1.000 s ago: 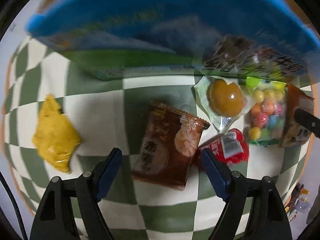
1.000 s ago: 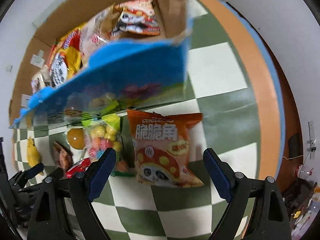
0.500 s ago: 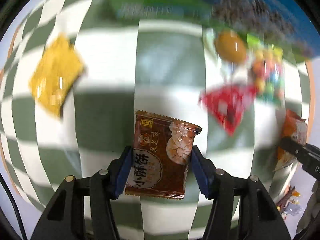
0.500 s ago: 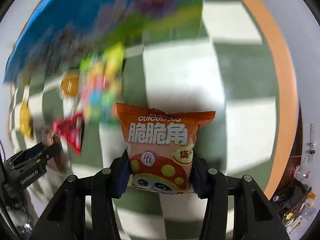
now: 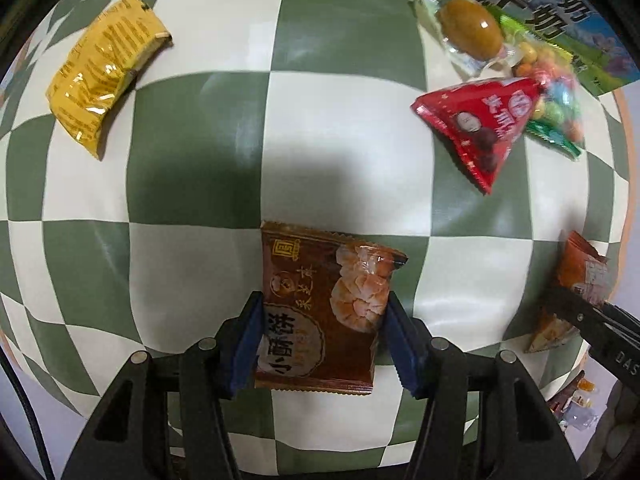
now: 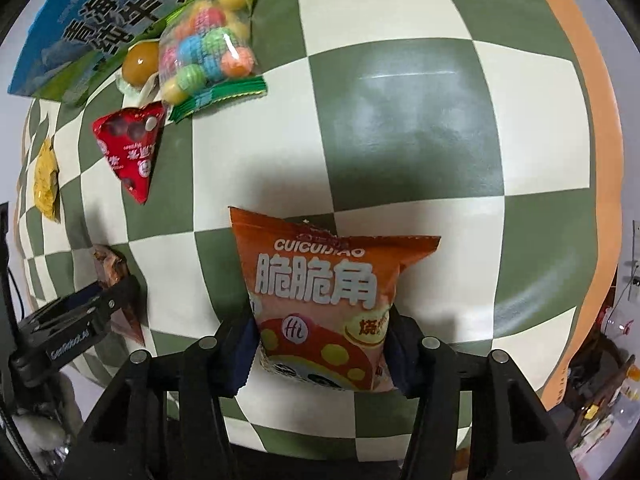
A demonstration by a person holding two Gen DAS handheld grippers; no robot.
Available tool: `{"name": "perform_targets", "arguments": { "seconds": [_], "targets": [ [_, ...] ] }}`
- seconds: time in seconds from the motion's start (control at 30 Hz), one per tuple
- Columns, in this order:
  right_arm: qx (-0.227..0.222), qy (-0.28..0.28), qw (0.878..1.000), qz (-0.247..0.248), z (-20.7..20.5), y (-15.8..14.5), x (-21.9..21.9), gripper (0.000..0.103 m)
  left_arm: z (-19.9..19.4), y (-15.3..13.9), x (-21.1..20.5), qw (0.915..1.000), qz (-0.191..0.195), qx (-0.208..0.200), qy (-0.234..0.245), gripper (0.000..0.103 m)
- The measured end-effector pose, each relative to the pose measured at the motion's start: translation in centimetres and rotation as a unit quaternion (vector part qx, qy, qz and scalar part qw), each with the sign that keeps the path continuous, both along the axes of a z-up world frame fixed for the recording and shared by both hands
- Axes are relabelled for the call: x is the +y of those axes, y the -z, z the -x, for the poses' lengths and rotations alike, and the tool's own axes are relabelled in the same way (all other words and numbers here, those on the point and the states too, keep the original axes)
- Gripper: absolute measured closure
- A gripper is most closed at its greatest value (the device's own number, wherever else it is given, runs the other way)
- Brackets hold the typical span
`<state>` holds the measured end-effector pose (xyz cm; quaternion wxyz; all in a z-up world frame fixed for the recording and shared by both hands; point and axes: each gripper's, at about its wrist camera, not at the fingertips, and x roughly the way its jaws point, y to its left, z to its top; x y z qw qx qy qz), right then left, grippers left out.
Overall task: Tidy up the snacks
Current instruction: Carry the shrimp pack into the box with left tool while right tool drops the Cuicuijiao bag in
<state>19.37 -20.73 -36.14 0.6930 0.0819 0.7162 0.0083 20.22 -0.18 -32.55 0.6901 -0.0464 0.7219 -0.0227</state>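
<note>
A green-and-white checkered tablecloth point(image 5: 344, 80) covers the table, with an orange rim point(image 6: 600, 128) at its edge and a blue milk carton box point(image 6: 80, 28) lying at the far side; that box serves as the landmark below.

Your left gripper point(image 5: 320, 344) has its blue pads pressed against both sides of a brown shrimp-print packet point(image 5: 320, 312), held above the cloth, well short of the box. Your right gripper point(image 6: 320, 356) is likewise clamped on an orange puffed snack bag point(image 6: 324, 300), also well clear of the box.

Against the box's near face lie a sealed amber jelly cup point(image 5: 470, 28) and a clear bag of coloured candy balls point(image 6: 208, 44). Just in front of those rests a red triangular packet point(image 5: 480, 124). A yellow packet point(image 5: 100, 80) lies far to the box's left.

Risks, as a judgement:
- The orange bag is air-filled and gripped only at its lower part. Squeeze harder and it may burst; swing it fast and it may slide out.
- The brown packet is slick film held by its edges, so a tilt could let it slip.
- Both grippers sit near each other, so carrying toward the box together may make them collide or sweep the candy bag aside.
</note>
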Motion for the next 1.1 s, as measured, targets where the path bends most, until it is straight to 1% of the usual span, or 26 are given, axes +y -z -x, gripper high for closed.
{"name": "perform_targets", "arguments": {
  "seconds": [0.03, 0.07, 0.1, 0.17, 0.2, 0.3, 0.33, 0.37, 0.4, 0.43, 0.47, 0.53, 0.57, 0.63, 0.7, 0.73, 0.8, 0.87, 0.97, 1.1],
  "targets": [
    [-0.004, 0.001, 1.0, 0.002, -0.4, -0.4, 0.5, 0.052, -0.4, -0.4, 0.1, 1.0, 0.0, -0.005, 0.001, 0.048],
    [-0.007, 0.001, 1.0, 0.002, 0.2, -0.4, 0.7, 0.053, -0.2, -0.7, 0.0, 0.9999, 0.0, -0.012, 0.003, 0.048],
    [-0.009, 0.001, 1.0, -0.002, 0.5, -0.8, 0.2, 0.054, -0.2, -1.6, 0.0, 0.9997, 0.003, -0.022, 0.006, 0.048],
    [-0.018, 0.0, 1.0, -0.017, 0.4, -2.2, -0.1, 0.056, -0.6, -3.9, -0.4, 0.9991, 0.016, -0.038, 0.009, 0.048],
    [-0.024, -0.001, 0.999, -0.024, 0.3, -3.0, -0.1, 0.056, -1.0, -5.7, -0.8, 0.9983, 0.03, -0.05, 0.01, 0.048],
    [-0.059, -0.005, 0.997, -0.052, -0.4, -7.2, -0.3, 0.056, -3.3, -11.3, -2.0, 0.9928, 0.071, -0.096, 0.015, 0.048],
    [-0.075, -0.007, 0.995, -0.061, -0.9, -9.0, -0.3, 0.056, -4.3, -13.1, -2.5, 0.9903, 0.085, -0.109, 0.017, 0.048],
    [-0.101, -0.013, 0.992, -0.069, -1.6, -11.5, -0.3, 0.056, -5.7, -15.2, -3.1, 0.9869, 0.098, -0.126, 0.023, 0.048],
    [-0.115, -0.016, 0.991, -0.073, -2.4, -12.9, -0.4, 0.056, -6.7, -16.4, -3.5, 0.9852, 0.103, -0.134, 0.025, 0.048],
    [-0.14, -0.02, 0.987, -0.078, -3.8, -15.3, -0.3, 0.056, -8.0, -17.8, -4.0, 0.9829, 0.112, -0.144, 0.028, 0.048],
    [-0.155, -0.022, 0.984, -0.082, -4.6, -16.7, -0.2, 0.056, -9.8, -19.0, -4.5, 0.9809, 0.12, -0.15, 0.03, 0.048],
    [-0.187, -0.026, 0.978, -0.086, -7.0, -19.8, -0.1, 0.056, -12.6, -20.4, -4.9, 0.9794, 0.121, -0.159, 0.03, 0.048],
    [-0.201, -0.026, 0.976, -0.081, -8.2, -20.8, 0.4, 0.056, -14.0, -20.6, -5.3, 0.9792, 0.115, -0.165, 0.03, 0.048],
    [-0.219, -0.027, 0.973, -0.061, -10.6, -21.9, 0.7, 0.056, -16.6, -20.4, -5.6, 0.9809, 0.104, -0.162, 0.03, 0.048],
    [-0.221, -0.025, 0.974, -0.05, -13.3, -22.2, 0.7, 0.056, -19.4, -19.6, -6.0, 0.9839, 0.102, -0.143, 0.035, 0.048],
    [-0.222, -0.03, 0.974, -0.036, -14.8, -22.1, 0.7, 0.056, -20.8, -19.1, -6.0, 0.9858, 0.101, -0.13, 0.034, 0.048],
    [-0.22, -0.034, 0.974, -0.029, -16.9, -21.6, 0.2, 0.056, -22.3, -18.1, -6.2, 0.9878, 0.095, -0.117, 0.036, 0.048],
    [-0.201, -0.025, 0.979, -0.03, -19.1, -20.2, -0.4, 0.056, -23.6, -16.4, -6.2, 0.9906, 0.094, -0.095, 0.029, 0.048],
    [-0.182, -0.031, 0.983, -0.016, -22.0, -18.2, -0.6, 0.056, -24.8, -14.4, -6.4, 0.9928, 0.093, -0.071, 0.025, 0.048],
    [-0.152, -0.038, 0.988, -0.01, -23.9, -15.8, -0.1, 0.056, -25.5, -12.5, -7.0, 0.9945, 0.09, -0.045, 0.027, 0.048]
  ]
}}
